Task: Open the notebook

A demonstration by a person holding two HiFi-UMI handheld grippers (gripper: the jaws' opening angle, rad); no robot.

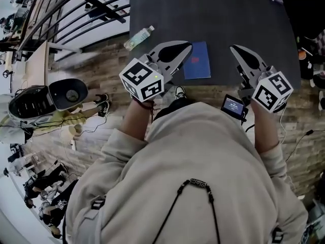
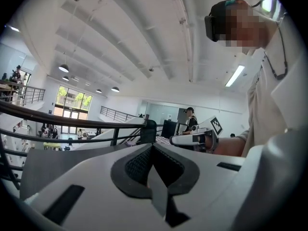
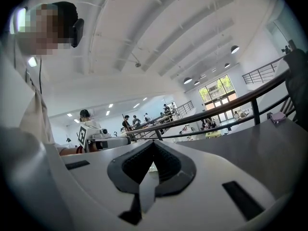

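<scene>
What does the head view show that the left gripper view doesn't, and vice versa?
Head view only: the blue notebook, closed, on the dark table; a plastic bottle near the table's left edge; a small screen device at the person's waist.
Left gripper view only: the ceiling, hanging lamps, windows and a distant person. The notebook is not in it.
Both: the left gripper, jaws together with nothing between them, and the right gripper.
</scene>
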